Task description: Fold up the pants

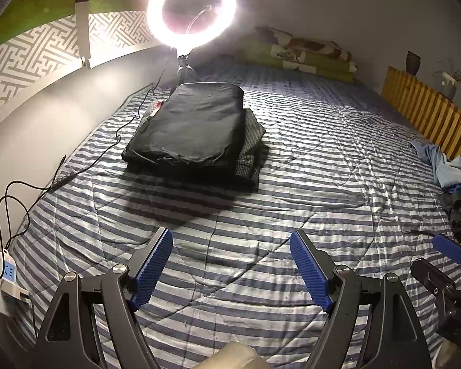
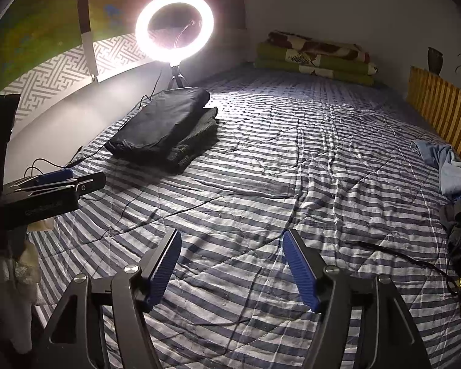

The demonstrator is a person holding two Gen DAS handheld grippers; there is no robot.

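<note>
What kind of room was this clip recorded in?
Most likely a bedroom. A bed with a striped quilt fills the view, folded blankets lie at its far end, and a stack of folded clothes sits beside a lit ring light.

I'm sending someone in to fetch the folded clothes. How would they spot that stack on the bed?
Find the glowing ring light at the far left of the striped bed. Right in front of it lies the folded stack: neat, flat and black on top, with a grey piece beneath, unlike the crumpled blue clothes by the wooden slats.

bare quilt (image 2: 292, 184) ahead, folded stack (image 2: 166, 126) far-left
</note>
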